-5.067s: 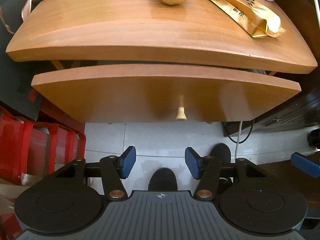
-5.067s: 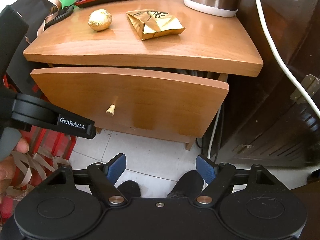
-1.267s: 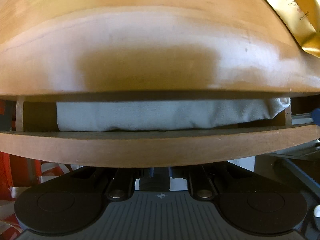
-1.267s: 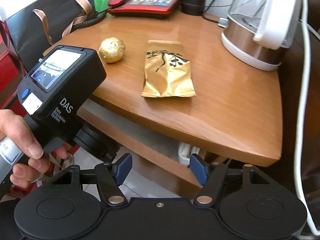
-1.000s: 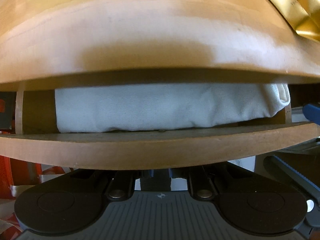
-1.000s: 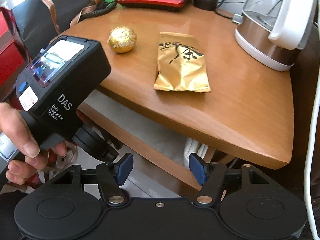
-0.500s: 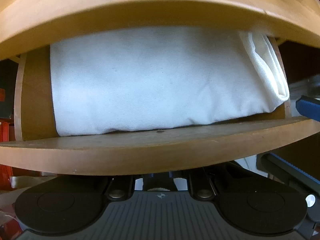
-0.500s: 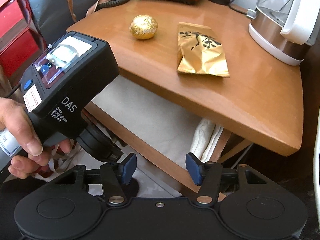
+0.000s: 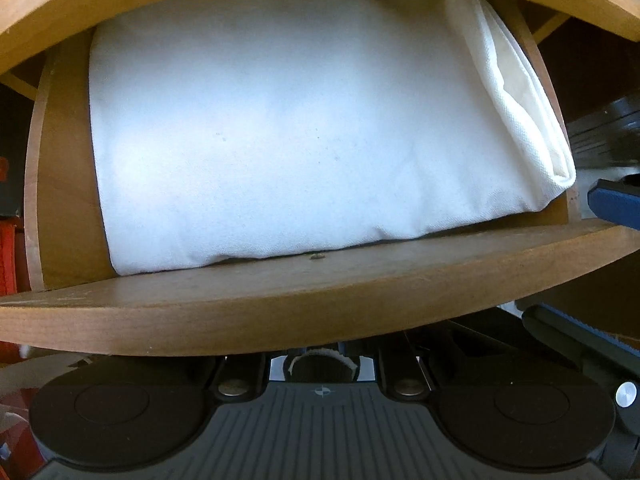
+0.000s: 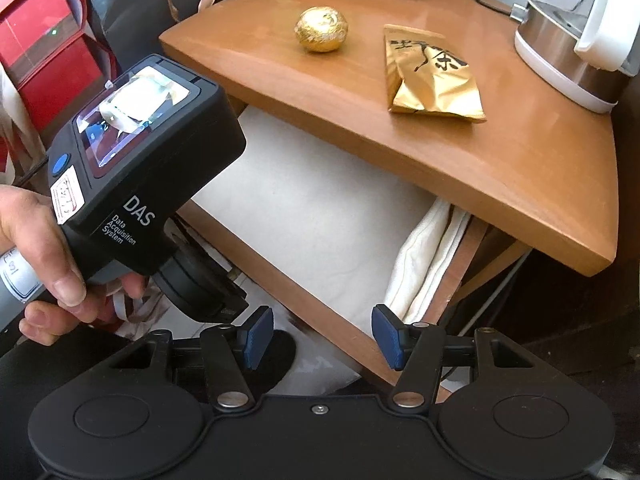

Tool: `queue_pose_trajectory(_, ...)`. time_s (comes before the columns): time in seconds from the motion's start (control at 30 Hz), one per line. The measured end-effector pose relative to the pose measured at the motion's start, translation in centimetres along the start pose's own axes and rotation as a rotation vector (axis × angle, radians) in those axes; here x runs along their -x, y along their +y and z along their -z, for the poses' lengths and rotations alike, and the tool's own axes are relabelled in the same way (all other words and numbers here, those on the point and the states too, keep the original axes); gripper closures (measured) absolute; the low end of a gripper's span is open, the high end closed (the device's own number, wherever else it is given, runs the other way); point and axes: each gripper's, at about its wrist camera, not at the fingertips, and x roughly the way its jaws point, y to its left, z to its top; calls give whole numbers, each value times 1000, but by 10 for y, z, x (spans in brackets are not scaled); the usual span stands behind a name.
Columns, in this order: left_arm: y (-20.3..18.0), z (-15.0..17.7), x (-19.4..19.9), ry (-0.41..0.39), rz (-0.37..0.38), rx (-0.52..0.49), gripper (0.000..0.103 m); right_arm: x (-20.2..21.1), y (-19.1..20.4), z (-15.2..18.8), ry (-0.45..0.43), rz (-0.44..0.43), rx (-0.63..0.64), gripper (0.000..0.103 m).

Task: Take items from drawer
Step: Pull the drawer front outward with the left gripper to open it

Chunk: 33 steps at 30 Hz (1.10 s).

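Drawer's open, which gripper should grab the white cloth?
Right. The right gripper is open and free above the white cloth; the left gripper sits under the drawer front, probably on the knob.

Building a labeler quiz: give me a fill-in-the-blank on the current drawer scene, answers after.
1. The open drawer holds a folded ____ cloth.
2. The right gripper is ____, holding nothing.
3. On the tabletop, the gold packet lies between the foil ball and the ____.

Answers: white; open; kettle
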Motion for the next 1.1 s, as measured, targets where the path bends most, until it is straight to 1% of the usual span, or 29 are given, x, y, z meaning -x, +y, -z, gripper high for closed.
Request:
queue_pose_trajectory(0.37, 19, 8, 15, 12, 38, 22, 89, 0, 0, -1, 15, -24, -17, 49)
queue_pose_trajectory(0.4, 15, 5, 10, 12, 41, 24, 89, 0, 0, -1, 15, -24, -18, 49)
queue_pose_trajectory(0.47, -22, -17, -47, 8, 47, 25, 89, -1, 2, -1, 15, -17, -5, 49)
queue_pose_trajectory(0.5, -36, -25, -68, 7, 48, 24, 89, -1, 3, -1, 16, -13, 0, 49)
queue_pose_trajectory(0.53, -36, -24, -65, 5, 48, 19, 89, -1, 4, -2, 17, -9, 5, 49)
queue_pose_trajectory(0.63, -35, -18, -36, 0, 50, 7, 91, -1, 4, -2, 17, -8, -1, 49)
queue_pose_trajectory(0.73, -27, -20, -10, -7, 53, 18, 91, 1, 4, -2, 18, -5, -3, 49)
queue_pose_trajectory(0.8, -21, -21, -13, -6, 72, 24, 91, -1, 6, -2, 18, -3, 4, 49)
queue_pose_trajectory(0.97, -18, -26, -38, -19, 76, 32, 91, -6, 9, -3, 17, -3, 19, 49)
queue_pose_trajectory(1.03, -16, -22, -27, -22, 69, 30, 91, -7, 10, -3, 16, -3, 25, 49)
queue_pose_trajectory(1.1, -11, -16, -25, -25, 68, 29, 91, -9, 11, -4, 15, -2, 29, 49)
